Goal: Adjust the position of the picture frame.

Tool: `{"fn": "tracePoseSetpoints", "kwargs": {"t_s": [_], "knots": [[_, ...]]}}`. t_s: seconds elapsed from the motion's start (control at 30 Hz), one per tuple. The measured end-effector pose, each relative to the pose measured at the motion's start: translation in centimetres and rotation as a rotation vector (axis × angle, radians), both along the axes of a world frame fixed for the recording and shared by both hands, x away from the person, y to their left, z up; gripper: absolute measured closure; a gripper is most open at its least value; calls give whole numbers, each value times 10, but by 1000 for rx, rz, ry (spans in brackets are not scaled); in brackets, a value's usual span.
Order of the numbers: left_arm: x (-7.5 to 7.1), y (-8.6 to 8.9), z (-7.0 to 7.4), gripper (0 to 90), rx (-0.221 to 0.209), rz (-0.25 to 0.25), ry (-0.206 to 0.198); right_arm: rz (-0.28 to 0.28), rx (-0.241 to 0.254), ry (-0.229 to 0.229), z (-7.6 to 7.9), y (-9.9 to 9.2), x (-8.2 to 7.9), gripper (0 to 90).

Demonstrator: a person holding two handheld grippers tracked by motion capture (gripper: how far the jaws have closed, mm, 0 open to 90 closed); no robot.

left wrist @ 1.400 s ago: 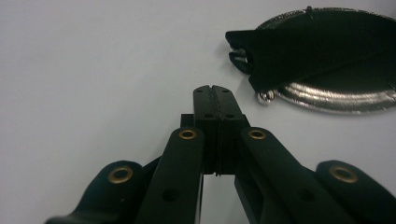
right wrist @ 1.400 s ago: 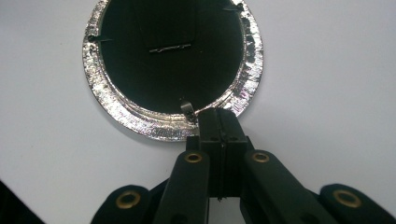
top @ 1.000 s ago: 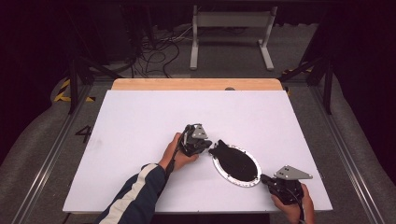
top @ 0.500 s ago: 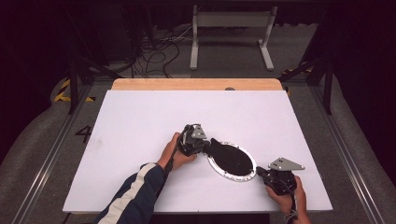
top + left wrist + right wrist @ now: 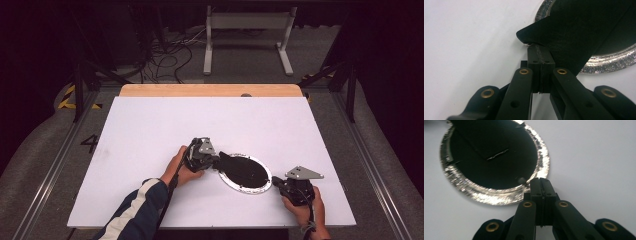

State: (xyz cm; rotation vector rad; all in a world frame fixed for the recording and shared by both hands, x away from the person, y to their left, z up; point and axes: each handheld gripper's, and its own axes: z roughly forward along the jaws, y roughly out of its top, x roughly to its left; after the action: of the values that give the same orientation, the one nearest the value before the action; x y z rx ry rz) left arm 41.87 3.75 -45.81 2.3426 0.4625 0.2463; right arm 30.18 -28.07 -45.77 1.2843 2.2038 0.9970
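High view: near the tabletop's [image 5: 150,120] front edge, the right gripper [image 5: 280,183] rests at the silver-rimmed plate's [image 5: 239,187] near rim, fingers pressed together on nothing. Just beyond, the left gripper [image 5: 218,159], fingers clamped, pinches the black sheet [image 5: 247,170] covering that plate, right of the tabletop's centre.

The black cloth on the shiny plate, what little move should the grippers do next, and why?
Probably the left gripper should lift gently. Its jaws are shut on a corner of the black cloth, which covers the shiny plate. The right gripper, also shut, looks pinched on the plate's rim, so it could steady the plate.
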Motion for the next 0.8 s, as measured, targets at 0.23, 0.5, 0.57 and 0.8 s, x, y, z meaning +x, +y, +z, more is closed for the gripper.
{"fn": "tracePoseSetpoints", "kwargs": {"t_s": [0.23, 0.5, 0.57, 0.8], "knots": [[-10, 4, 0, 897, 2, -18, -2, 83, 35, 38, -1, 12, -22, 900], [-13, 16, 0, 898, -5, -8, 25, 62, 3, 17, 0, 25, -14, 900], [-15, 20, 0, 899, 1, -16, 17, 64, -9, 13, 0, 27, -9, 900], [-27, 28, 1, 899, 21, -8, 5, 62, -5, 20, 1, 27, 12, 900]]}}
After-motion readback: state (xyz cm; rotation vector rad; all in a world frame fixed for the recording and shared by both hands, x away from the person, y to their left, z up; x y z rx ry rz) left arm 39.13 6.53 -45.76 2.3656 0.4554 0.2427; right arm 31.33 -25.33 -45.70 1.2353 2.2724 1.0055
